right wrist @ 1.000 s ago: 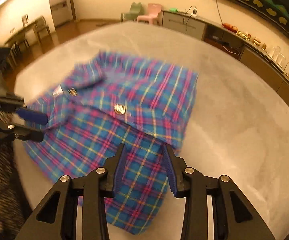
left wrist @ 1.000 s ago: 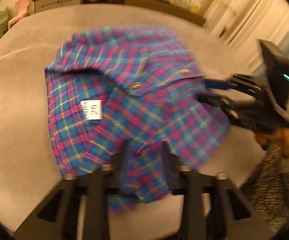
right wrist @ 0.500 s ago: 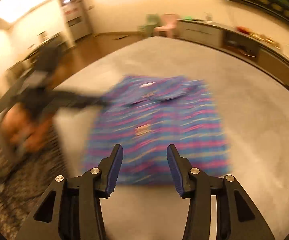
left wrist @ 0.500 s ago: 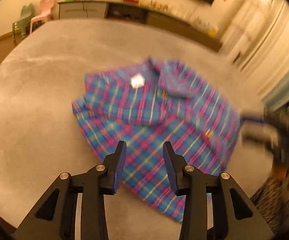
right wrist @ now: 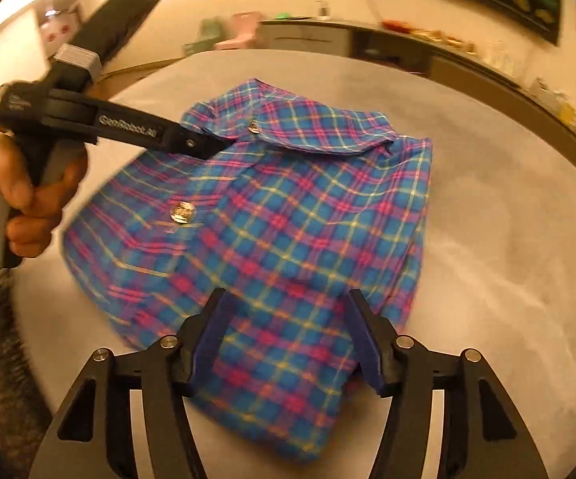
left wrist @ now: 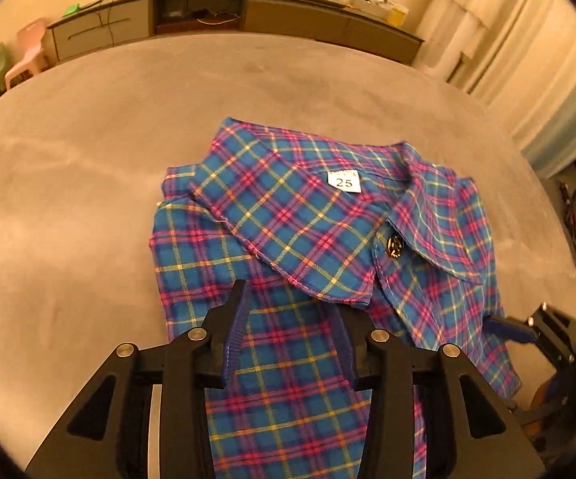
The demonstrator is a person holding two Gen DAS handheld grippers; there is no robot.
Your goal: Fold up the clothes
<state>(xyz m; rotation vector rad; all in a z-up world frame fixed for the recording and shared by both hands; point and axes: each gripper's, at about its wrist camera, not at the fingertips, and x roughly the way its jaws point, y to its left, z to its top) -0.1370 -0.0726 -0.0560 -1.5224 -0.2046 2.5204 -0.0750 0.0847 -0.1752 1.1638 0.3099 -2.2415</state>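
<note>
Shirt: plaid shirt (right wrist: 288, 239) folded on grey table (right wrist: 507, 219); near hem lies between the spread jaws of the right gripper (right wrist: 288, 337).
Left gripper: left gripper (right wrist: 212, 144) beyond the jaws, tip at collar (right wrist: 308, 127); opening not visible.

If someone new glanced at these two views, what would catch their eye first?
The bright blue-and-pink plaid shirt, folded in the middle of the grey table, dominates both views. Its white size tag reading 25 stands out near the collar. The left gripper reaches over the shirt's collar, and the open right gripper frames its near edge.
</note>
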